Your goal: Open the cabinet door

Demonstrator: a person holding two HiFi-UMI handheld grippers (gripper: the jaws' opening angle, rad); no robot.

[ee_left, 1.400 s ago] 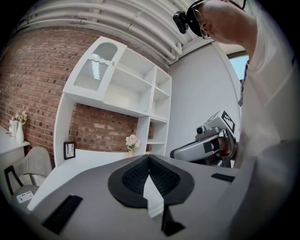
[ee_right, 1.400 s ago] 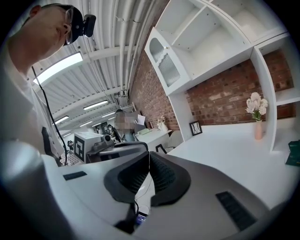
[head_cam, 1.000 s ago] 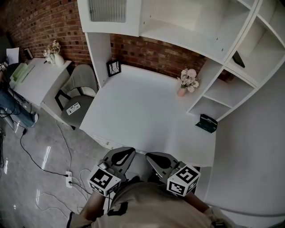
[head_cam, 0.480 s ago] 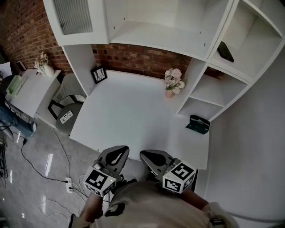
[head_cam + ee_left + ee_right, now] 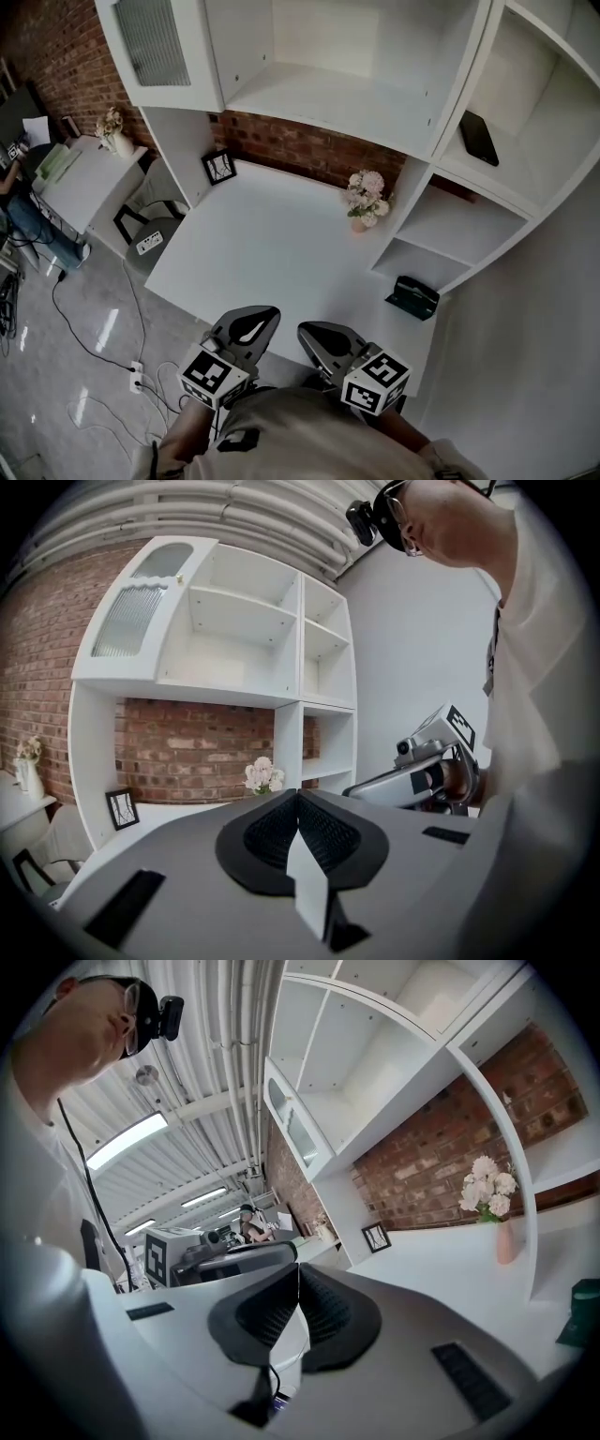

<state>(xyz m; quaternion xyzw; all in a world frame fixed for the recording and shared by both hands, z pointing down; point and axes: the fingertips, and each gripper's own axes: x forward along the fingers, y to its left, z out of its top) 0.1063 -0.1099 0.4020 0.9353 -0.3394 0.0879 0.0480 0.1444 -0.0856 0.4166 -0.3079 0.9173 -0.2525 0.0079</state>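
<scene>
The door (image 5: 155,42), the one with the ribbed glass, looked shut at the top left of the white shelf unit (image 5: 448,103), up above the bench (image 5: 272,253). We counted just one door; every other compartment was open-fronted.

Two claws, and both were pinched fully together with nothing in them: left claw (image 5: 298,797), right claw (image 5: 298,1269). They sat side by side, low at the bench's near edge, well apart from the door. Our guess was that this was just a carry pose, since nothing needed gripping yet.

On the bench we had one vase of flowers (image 5: 364,199), one picture frame (image 5: 218,167) and one dark green box (image 5: 412,297). One dark flat thing (image 5: 478,138) lay on a right-hand shelf.
</scene>
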